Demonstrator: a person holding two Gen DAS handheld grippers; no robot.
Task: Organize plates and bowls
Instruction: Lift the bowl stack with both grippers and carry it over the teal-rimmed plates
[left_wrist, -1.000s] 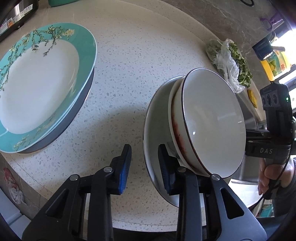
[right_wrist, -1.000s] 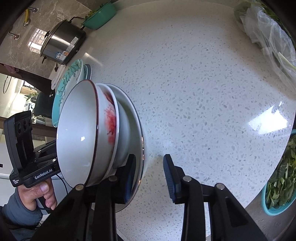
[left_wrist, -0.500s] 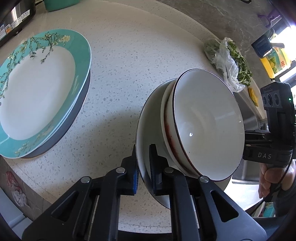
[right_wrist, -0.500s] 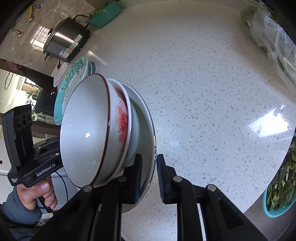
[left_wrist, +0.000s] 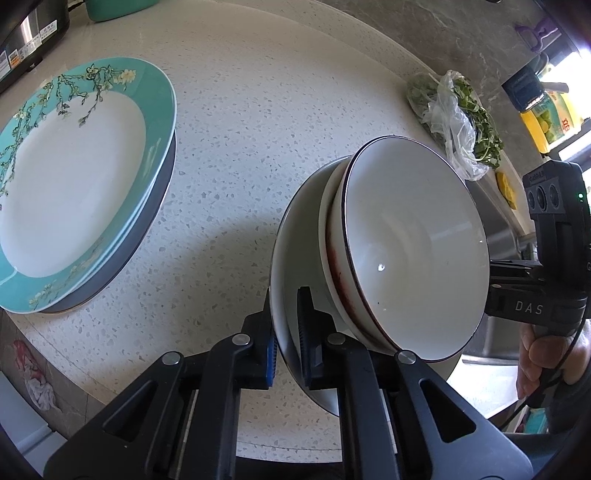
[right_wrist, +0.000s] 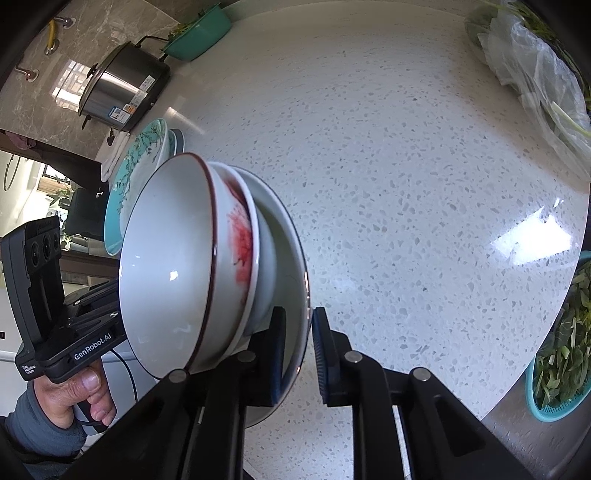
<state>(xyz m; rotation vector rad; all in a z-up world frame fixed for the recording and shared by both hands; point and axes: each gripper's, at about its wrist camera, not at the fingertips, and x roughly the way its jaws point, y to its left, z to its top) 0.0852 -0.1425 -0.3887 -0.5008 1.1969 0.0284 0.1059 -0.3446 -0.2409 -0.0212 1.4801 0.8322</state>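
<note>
The white plate (left_wrist: 291, 258) with two nested bowls on it sits between the two grippers, lifted clear of the speckled countertop (left_wrist: 240, 129) and tipped up on edge, so the bowls' openings face sideways rather than up; going from the left of the left wrist view, the teal-rimmed plate (left_wrist: 155, 96) with its branch pattern lies flat on the counter on top of at least one darker plate (left_wrist: 147, 218), well apart from the lifted stack; next comes the left gripper (left_wrist: 286, 339), its two blue-padded fingers pinched onto the near rim of the white plate, one pad on each face; on that plate rests the red-patterned bowl (left_wrist: 334, 266), and inside it the plain white bowl (left_wrist: 417, 251) with a thin dark rim (the two fit snugly, one within the other); beyond them a plastic bag of greens (left_wrist: 454, 114) lies near the counter's far edge. In the right wrist view the same stack shows from the other side; the right gripper (right_wrist: 297, 350) straddles the plate's rim, the left pad against its inner face, while the right pad stands just off the back with a sliver of counter showing between, so that grip is not fully closed; a steel pot (right_wrist: 118, 92) stands far left, a teal basket of leaves (right_wrist: 561, 373) at far right.
</note>
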